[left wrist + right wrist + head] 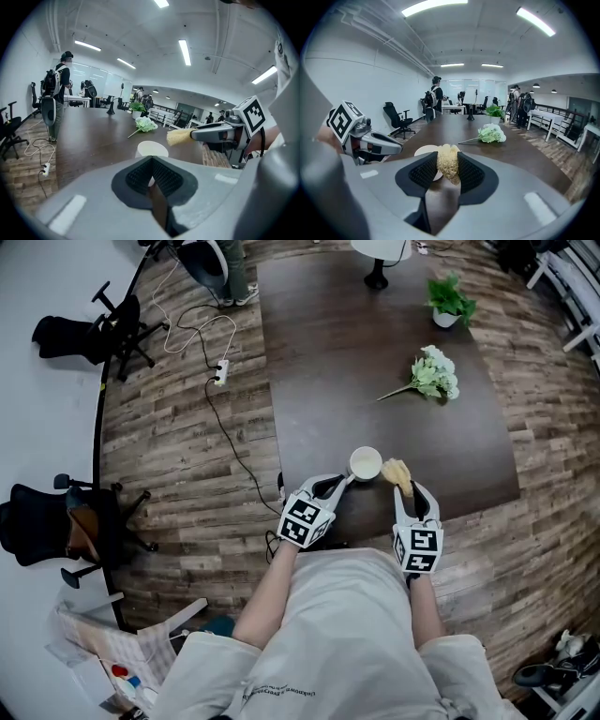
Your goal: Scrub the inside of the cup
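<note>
Close in by the person's waist, the left tongs (151, 177) are squeezed almost together on a sliver of white, which I take to be the near wall of the cup (366, 463). That pinch should stop it skating about on the bench (328, 381) once the rubbing starts. The cup stands upright near the bench's front edge, mouth up. Just beside it, the right tongs (447, 172) are clamped on a straw-coloured fibrous scrubber (449, 160). Its tuft pokes past the tips, so the fibres rather than the tongs would meet the cup. It sits next to the rim, not inside, so scrubbing looks yet to begin. Farther up the bench lie pale flowers (433, 373) and, beyond them, a potted plant (448, 301).
</note>
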